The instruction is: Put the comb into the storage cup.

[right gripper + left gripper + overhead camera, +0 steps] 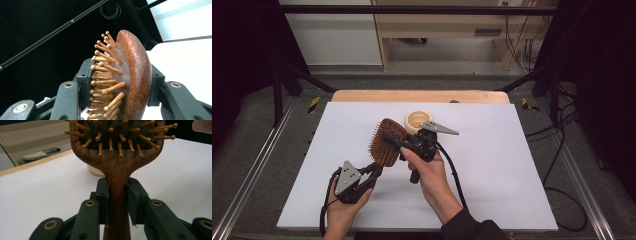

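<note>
Hairbrush (387,142) hangs above the table (512,165), long axis slanting from the left claw (373,172), clamped on its handle, up to the right claw (398,145), clamped across bristles and back; both hold it.

1. A pale round bowl (417,120) sits on the tabletop (492,150) near its far edge.
2. The tabletop is white (a wooden strip edges its far side).
3. Cables (562,165) trail across the floor at right.
</note>
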### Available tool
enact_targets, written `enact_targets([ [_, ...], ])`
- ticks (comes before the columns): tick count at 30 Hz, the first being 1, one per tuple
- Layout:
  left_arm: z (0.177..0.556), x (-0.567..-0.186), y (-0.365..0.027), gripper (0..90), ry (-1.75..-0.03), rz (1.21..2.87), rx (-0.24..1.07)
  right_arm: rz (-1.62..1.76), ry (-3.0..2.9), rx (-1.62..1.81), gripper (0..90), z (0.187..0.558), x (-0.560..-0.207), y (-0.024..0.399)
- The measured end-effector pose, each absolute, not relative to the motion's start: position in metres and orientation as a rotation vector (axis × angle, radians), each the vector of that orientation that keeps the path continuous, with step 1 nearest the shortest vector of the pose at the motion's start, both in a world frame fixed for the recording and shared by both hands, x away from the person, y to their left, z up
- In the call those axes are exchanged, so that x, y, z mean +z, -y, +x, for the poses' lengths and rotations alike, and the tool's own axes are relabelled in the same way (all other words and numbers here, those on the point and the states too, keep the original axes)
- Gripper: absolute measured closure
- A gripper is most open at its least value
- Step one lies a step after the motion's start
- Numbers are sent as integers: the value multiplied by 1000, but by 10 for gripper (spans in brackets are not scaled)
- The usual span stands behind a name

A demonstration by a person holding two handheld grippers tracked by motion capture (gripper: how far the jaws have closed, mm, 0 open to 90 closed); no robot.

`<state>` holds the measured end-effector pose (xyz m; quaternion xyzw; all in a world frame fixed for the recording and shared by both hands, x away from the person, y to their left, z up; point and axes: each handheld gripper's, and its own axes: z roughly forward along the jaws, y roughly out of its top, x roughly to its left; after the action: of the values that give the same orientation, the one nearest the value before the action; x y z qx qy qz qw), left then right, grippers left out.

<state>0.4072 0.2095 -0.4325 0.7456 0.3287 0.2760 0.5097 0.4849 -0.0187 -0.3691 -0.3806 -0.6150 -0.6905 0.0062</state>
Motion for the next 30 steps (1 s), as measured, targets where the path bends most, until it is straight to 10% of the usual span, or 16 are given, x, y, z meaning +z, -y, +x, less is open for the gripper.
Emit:
enact_targets([
  [8, 410, -436, -209, 701, -810, 1776, 631, -1204, 1937, -2147, 527, 486, -367, 18],
  [30, 421, -443, -223, 79, -969, 1611, 691, -1350, 2029, -2213, 521, 536, -323, 48],
])
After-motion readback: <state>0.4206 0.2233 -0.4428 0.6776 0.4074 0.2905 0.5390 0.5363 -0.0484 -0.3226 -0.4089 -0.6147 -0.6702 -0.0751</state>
